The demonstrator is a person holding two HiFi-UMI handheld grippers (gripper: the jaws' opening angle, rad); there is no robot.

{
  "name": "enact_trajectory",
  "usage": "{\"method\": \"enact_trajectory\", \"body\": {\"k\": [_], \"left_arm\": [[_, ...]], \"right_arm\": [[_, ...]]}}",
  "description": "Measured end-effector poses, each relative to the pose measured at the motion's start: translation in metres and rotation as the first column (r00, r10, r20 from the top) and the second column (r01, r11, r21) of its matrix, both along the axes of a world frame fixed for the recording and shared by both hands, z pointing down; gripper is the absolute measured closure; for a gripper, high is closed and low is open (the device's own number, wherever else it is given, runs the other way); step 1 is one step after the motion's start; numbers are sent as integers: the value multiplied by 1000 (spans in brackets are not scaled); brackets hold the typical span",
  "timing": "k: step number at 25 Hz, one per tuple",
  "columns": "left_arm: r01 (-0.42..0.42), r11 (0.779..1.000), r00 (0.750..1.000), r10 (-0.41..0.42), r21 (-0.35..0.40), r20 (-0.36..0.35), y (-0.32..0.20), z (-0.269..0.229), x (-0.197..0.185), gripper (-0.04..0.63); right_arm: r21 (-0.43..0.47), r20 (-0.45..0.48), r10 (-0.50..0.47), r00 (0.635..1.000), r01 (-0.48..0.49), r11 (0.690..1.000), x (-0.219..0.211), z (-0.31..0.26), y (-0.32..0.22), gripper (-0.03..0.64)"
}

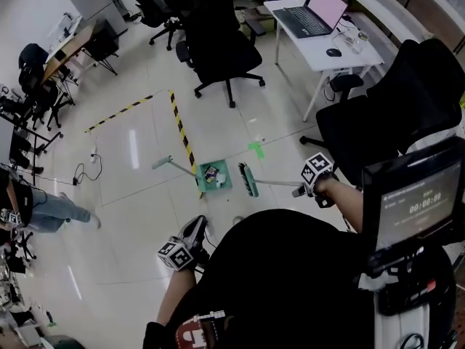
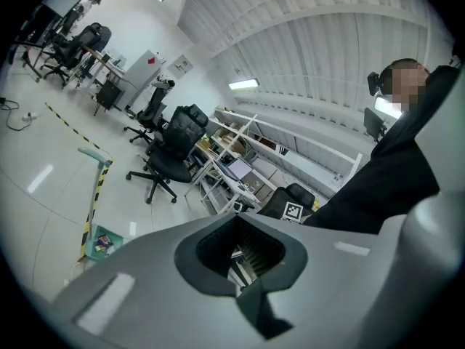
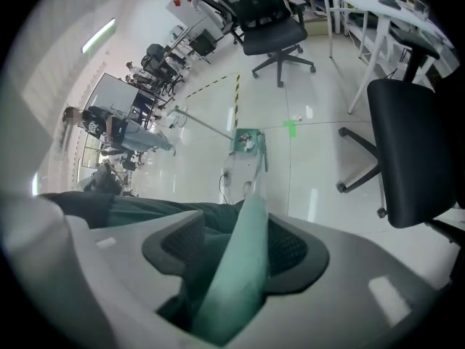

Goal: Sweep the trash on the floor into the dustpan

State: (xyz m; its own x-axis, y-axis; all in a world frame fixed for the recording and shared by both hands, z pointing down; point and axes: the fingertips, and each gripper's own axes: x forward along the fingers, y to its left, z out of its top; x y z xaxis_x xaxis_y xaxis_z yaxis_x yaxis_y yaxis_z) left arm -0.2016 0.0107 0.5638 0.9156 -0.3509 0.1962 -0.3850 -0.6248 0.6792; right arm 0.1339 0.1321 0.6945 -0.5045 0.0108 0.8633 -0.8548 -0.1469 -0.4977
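1. Two claws are in play. The right gripper [image 1: 301, 189] is clamped on the one broom handle [image 1: 276, 183]. In the right gripper view the teal shaft fills the notch between its jaws.
2. The left gripper [image 1: 195, 230] has its jaws pressed together with nothing between them. It hangs low by the person's body, well apart from the right one.
3. The one broom head [image 1: 248, 179] sits at the far end of the handle, ahead of the right gripper, with its bristles down at the floor.
4. The one green dustpan [image 1: 224, 184] lies on the floor just beyond the broom head and close beside it. It is ahead of the left gripper and well clear of it.
5. The trash [image 1: 211, 173] is a small heap of several scraps inside the pan. They are too small to count.
6. The single dustpan handle [image 1: 174, 165] slants away from the pan on the side far from the right gripper.
7. Two strips of yellow-black tape [image 1: 180, 126] meet at a corner beyond the pan, and one of them runs up to it.
8. One green floor mark [image 1: 256, 150] lies just beyond the broom head.
9. Further ahead stands one black office chair [image 1: 218, 46]. A second chair [image 1: 385, 122] stands just outside the right gripper.
10. Beyond the second chair is one white desk [image 1: 341, 60], with one open laptop [image 1: 312, 13] and one mouse [image 1: 333, 52] on it.
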Motion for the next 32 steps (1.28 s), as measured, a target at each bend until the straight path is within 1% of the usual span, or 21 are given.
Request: {"method": "enact_trajectory", "body": {"k": [4,7,10,12,15,19,22,25,28,32], "left_arm": [[27,1000,1000,-27,13,7,67,-5,37,597],[50,999,999,-50,-12,-19,129,-5,67,597],[28,998,999,-29,-49,-15,193,-5,89,597],[18,999,1000,-18,-45,-1,222,-8,91,597],[47,999,999,-46,-21,16,241,-14,72,597],[74,997,997,-74,-4,20,263,-19,39,597],[85,996,996,-85,-3,6,280,-28,-1,597],[62,998,998,-62,10,-27,302,-23,-45,597],[46,999,998,-46,-6,-34,326,-5,-87,597],[43,998,999,-44,-52,-10,348,24,-132,597]], "right_arm": [[33,26,-39,999,39,999,23,-6,63,368],[46,43,-75,996,73,996,36,-13,115,368],[40,78,-65,995,62,997,45,-15,171,368],[28,105,-48,993,46,999,47,-13,204,368],[9,133,-33,991,32,999,39,-9,237,368],[2,130,-52,990,52,999,14,-9,271,367],[10,125,-34,992,33,999,-22,-17,288,367],[23,119,6,993,-8,1000,-63,-21,301,367],[29,120,50,992,-54,998,-100,-20,313,367],[44,125,84,989,-90,995,-137,-24,332,367]]}}
